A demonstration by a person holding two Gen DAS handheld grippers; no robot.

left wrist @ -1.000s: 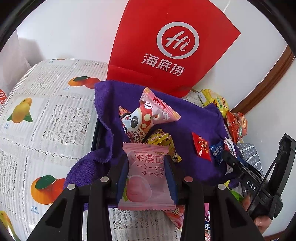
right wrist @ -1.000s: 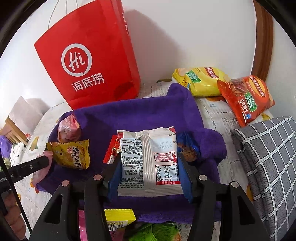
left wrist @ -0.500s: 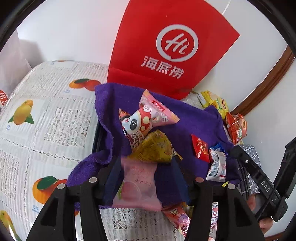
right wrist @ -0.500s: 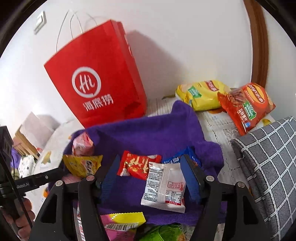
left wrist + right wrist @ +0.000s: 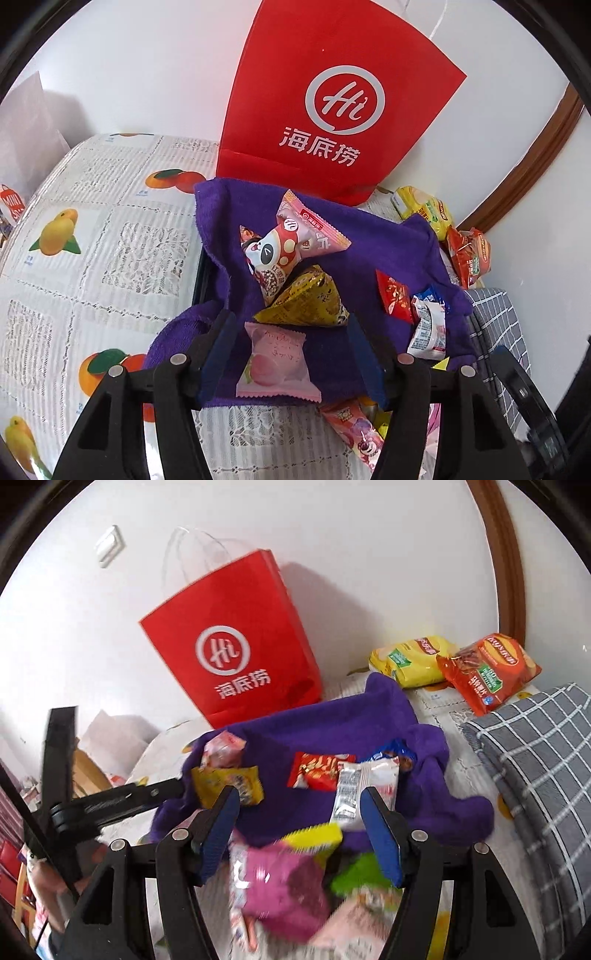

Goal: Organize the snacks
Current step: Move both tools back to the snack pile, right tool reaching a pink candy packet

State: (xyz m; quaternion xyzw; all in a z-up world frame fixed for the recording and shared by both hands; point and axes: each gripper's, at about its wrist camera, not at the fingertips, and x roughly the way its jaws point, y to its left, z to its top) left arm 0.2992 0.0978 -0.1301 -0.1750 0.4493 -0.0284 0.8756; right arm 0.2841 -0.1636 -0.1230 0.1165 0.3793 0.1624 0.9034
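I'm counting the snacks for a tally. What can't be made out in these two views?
- Right wrist view: the packets nearest the camera are smeared by motion blur; their prints are unreadable.
- Left wrist view: the red packet below the towel is partly behind the tool's finger.
- Both views: the red bag shows nothing of its inside.

The red paper bag [image 5: 332, 110] carries a white ringed "Hi" logo above the characters 海底捞. A red box [image 5: 11, 203] at the left edge reads "MINI". Other packet print is too small to read.
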